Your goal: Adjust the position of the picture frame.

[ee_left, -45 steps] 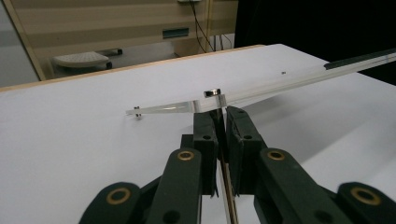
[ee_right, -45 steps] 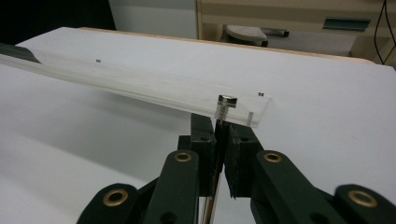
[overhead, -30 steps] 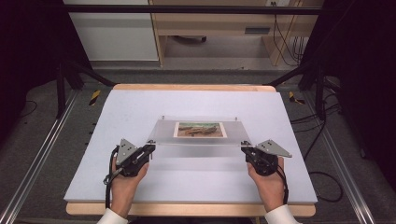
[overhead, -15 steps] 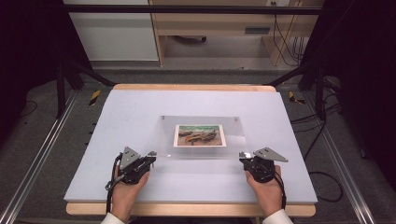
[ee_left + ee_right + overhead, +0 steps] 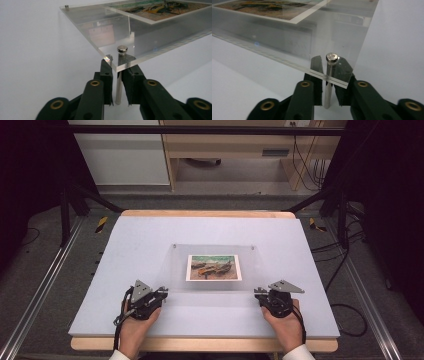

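Observation:
A clear acrylic panel (image 5: 250,270) holding a colourful picture (image 5: 214,267) lies flat, raised off the white table (image 5: 150,235) on short metal pins at its corners. My left gripper (image 5: 162,291) sits at the panel's near left corner. In the left gripper view the panel (image 5: 150,37) overhangs the jaws, and the gripper (image 5: 117,67) is shut on the corner pin (image 5: 119,87). My right gripper (image 5: 260,292) is at the near right corner. In the right gripper view the gripper (image 5: 329,62) closes on that corner's pin (image 5: 328,92), partly seen through the panel (image 5: 287,37).
The table has a wooden front edge (image 5: 200,344) near the person's hands. Metal rails (image 5: 45,285) run along both sides on the floor. A wooden cabinet (image 5: 225,155) and cables (image 5: 350,310) lie beyond and to the right.
Both grippers have drawn the panel toward the person and lowered it from a tilted pose to flat. Over the last half second it has hardly moved.

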